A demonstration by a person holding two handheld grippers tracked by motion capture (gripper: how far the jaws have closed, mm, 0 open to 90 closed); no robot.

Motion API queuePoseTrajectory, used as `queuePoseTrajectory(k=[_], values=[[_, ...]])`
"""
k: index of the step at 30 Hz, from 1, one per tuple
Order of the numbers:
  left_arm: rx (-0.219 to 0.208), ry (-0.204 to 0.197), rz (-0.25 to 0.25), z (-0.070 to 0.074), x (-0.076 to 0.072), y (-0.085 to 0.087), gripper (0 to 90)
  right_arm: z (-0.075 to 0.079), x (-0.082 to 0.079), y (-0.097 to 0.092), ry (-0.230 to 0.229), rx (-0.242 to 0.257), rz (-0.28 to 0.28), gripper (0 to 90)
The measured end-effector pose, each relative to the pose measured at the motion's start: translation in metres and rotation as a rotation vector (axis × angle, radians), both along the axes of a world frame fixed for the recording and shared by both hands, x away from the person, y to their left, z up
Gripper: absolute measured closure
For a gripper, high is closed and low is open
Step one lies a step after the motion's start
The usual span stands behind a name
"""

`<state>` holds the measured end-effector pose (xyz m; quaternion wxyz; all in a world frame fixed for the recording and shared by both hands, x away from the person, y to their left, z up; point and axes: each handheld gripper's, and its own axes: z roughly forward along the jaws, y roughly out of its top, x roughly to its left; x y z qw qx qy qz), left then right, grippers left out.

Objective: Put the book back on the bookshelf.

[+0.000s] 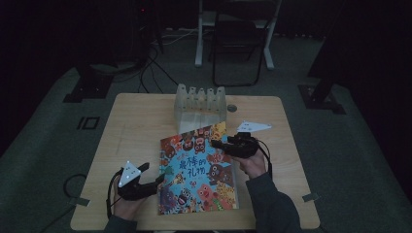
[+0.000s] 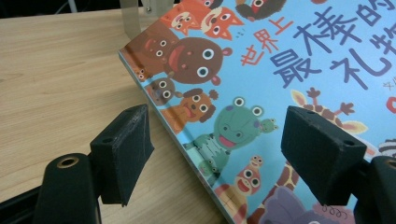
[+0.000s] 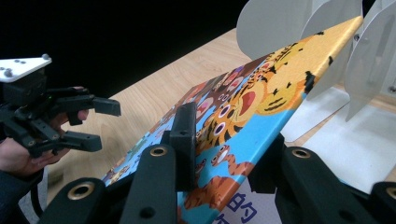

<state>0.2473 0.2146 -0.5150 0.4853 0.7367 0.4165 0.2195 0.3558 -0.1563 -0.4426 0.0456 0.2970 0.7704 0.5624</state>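
Picture book (image 1: 198, 170) likely stiff, thin hardcover, light but glossy and slippery; best gripped at an edge, cover pinched between the pads. Right gripper (image 1: 219, 144) clamped on its far right edge, lifting that end off the worktop (image 1: 136, 121) toward the white rack (image 1: 200, 109). Left gripper (image 1: 156, 174) jaws apart, straddling the book's left edge near the worktop's front edge. Blue cover, cartoon animals, Chinese title.

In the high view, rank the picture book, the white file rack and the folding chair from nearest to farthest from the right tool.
1. Picture book: clamped in the right tool at its right edge.
2. White file rack: just behind, at the table's far edge.
3. Folding chair: on the floor beyond the table.
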Motion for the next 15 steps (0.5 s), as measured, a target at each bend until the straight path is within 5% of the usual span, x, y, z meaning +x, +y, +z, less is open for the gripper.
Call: queuePoseTrajectory(k=[15], values=[[-0.044,0.032,0.001,0.009,0.030,0.017,24.4,0.002,-0.009,-0.008,-0.069,0.019,0.016,68.6]])
